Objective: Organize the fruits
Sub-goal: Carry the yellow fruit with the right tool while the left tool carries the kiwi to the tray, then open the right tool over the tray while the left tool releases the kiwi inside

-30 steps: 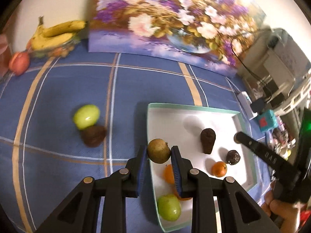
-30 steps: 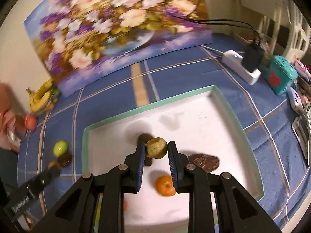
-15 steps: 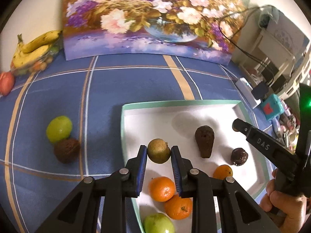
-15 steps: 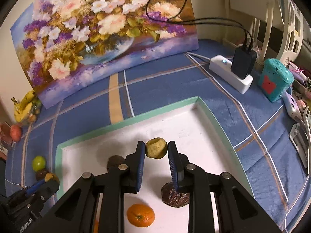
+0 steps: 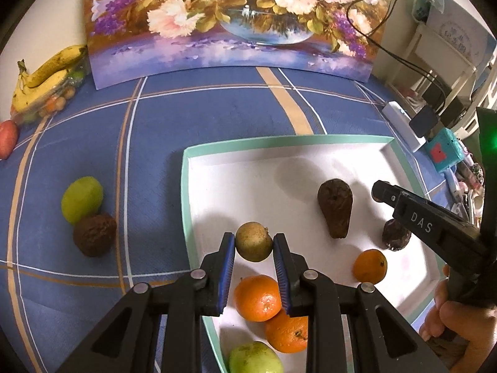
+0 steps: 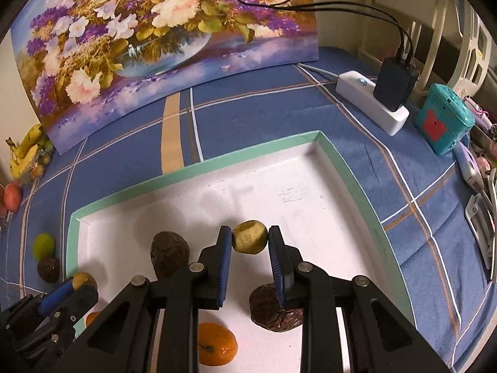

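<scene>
My left gripper [image 5: 253,244] is shut on a round brownish-green fruit [image 5: 253,238], held over the left part of the white tray with a teal rim [image 5: 185,186]. My right gripper [image 6: 250,239] is shut on a yellow-green fruit [image 6: 249,233] above the middle of the same tray [image 6: 198,168]. On the tray floor lie three oranges [image 5: 257,297], a green apple [image 5: 256,357], a brown pear-shaped fruit [image 5: 335,206] and a dark wrinkled fruit [image 5: 396,236]. Left of the tray, on the blue cloth, a green fruit [image 5: 82,199] touches a brown one [image 5: 94,238].
A flower painting [image 5: 230,21] leans against the wall at the back. Bananas [image 5: 43,77] and a red fruit [image 5: 7,138] sit at the far left. A white power strip [image 6: 371,105] with a black plug and a teal box [image 6: 444,122] stand right of the tray.
Both grippers have sunk toward the tray, each still holding its fruit. The left one has shifted from the tray's left edge to over its floor.
</scene>
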Demonstrator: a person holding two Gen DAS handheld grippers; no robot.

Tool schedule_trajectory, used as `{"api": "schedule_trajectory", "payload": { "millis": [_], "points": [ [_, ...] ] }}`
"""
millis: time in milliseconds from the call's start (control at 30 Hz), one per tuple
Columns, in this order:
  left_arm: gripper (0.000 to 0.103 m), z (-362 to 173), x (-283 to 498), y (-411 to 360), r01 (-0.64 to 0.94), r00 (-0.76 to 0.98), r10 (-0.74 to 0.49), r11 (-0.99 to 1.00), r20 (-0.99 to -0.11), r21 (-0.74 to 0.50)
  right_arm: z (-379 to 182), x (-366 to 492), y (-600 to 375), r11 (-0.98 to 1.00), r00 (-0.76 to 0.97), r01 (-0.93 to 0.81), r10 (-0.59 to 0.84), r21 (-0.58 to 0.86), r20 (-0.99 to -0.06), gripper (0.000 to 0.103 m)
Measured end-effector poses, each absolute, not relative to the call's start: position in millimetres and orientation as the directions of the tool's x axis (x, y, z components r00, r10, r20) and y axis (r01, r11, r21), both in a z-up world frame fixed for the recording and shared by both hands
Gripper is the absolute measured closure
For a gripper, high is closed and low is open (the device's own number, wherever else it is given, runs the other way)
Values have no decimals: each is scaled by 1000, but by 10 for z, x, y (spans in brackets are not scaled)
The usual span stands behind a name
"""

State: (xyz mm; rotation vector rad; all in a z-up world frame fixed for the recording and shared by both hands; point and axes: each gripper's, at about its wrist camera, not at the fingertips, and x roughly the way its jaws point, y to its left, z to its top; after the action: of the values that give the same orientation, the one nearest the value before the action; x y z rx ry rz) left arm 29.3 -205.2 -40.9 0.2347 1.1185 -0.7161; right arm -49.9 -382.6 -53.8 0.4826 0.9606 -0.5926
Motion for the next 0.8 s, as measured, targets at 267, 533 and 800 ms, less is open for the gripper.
{"api": "schedule_trajectory", "payload": {
  "millis": [267, 533, 800],
  "points": [
    [76, -550, 290, -2061, 619, 223, -360, 770, -906, -153, -646, -482, -3817, 743, 414, 660, -235, 113, -879, 78],
    [75, -501, 267, -2082, 629, 203, -378, 758, -903, -176, -613, -491, -3815, 742, 411, 660, -230, 115, -882, 77],
    [74, -311, 263, -2058, 625, 202, -397, 756, -895, -195, -435, -516, -3801, 743, 406, 660, -232, 107, -884, 69]
  ]
}}
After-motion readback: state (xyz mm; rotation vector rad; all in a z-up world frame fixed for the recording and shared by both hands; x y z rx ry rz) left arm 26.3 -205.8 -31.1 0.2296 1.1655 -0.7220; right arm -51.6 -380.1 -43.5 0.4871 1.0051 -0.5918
